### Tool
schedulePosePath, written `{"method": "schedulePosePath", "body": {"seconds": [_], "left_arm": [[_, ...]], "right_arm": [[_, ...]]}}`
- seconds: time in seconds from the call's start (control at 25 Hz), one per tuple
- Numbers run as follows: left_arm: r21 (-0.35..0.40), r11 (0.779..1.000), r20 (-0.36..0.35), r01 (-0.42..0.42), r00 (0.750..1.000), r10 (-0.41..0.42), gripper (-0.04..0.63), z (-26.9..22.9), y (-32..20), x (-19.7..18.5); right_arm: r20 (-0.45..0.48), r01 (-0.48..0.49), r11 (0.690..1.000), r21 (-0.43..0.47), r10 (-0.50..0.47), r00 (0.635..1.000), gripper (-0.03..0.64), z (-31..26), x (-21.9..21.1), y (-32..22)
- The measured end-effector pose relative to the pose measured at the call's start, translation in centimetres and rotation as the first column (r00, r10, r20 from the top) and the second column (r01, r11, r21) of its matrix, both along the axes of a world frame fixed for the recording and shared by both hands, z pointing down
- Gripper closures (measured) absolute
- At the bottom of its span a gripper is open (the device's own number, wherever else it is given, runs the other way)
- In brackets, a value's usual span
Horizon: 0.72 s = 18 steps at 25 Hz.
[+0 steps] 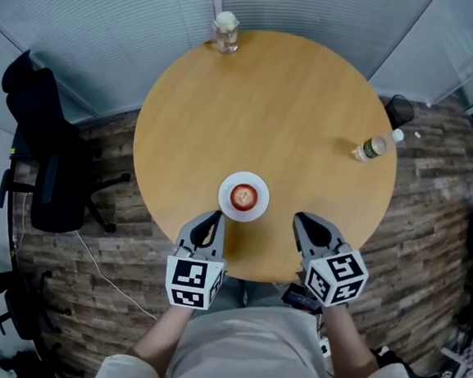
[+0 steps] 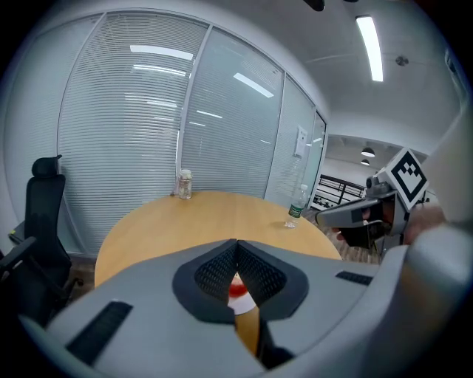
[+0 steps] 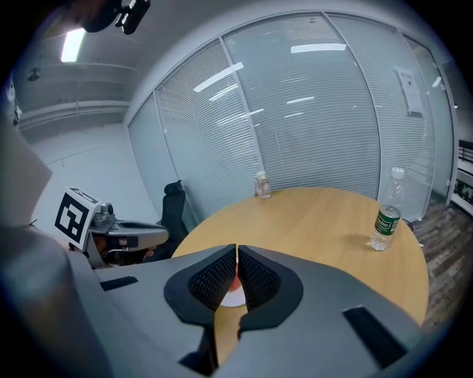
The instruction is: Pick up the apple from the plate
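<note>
Apple (image 1: 243, 196) sits centred on plate (image 1: 259, 210), close to the near edge of bench (image 1: 293, 107). It lies ahead and between both tools. Left tool (image 1: 215, 217) is just beside plate rim, right tool (image 1: 299, 219) farther off. Both are pressed together, pinching nothing. Left looks nearer and must spread first.

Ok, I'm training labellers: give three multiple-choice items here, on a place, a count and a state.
1. The apple lies: A on bare table, B on the plate, C in a gripper.
2. Bottles or jars standing on the table: A one, B two, C four.
3. Left gripper's jaws: A shut, empty, B wide open, C gripping the apple.
B: white plate under it. B: jar at the far edge, bottle at the right. A: jaws meet, nothing between.
</note>
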<state>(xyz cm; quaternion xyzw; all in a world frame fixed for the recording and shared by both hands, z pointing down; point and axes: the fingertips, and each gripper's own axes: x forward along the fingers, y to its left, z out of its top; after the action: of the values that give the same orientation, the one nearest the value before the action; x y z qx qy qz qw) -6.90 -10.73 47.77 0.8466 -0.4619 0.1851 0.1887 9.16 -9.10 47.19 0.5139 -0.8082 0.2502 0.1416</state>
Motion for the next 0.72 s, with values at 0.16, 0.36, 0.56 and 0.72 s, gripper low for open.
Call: {"method": "schedulePosePath", "body": {"seconds": [0.16, 0.36, 0.56, 0.72], "left_arm": [[-0.021, 1.000, 0.006, -0.019, 1.000, 0.019, 0.592, 1.2, -0.7, 0.3], [-0.035, 0.999, 0.016, -0.027, 1.000, 0.027, 0.592, 2.4, -1.3, 0.9], [-0.048, 0.998, 0.018, -0.051, 0.998, 0.052, 0.580, 3.8, -1.3, 1.7], [-0.063, 0.996, -0.005, -0.063, 0.998, 0.063, 0.545, 4.9, -1.4, 2.1]], "right_arm": [[0.013, -0.008, 1.000, -0.012, 0.008, 1.000, 0.584, 0.8, -0.2, -0.3], [0.022, -0.002, 0.999, -0.036, 0.003, 1.000, 0.584, 1.9, -0.6, -0.3], [0.030, -0.004, 0.998, -0.057, 0.006, 1.000, 0.584, 3.1, -0.4, -0.2], [0.036, -0.011, 0.997, -0.072, 0.014, 0.999, 0.584, 3.8, -0.4, -0.3]]}}
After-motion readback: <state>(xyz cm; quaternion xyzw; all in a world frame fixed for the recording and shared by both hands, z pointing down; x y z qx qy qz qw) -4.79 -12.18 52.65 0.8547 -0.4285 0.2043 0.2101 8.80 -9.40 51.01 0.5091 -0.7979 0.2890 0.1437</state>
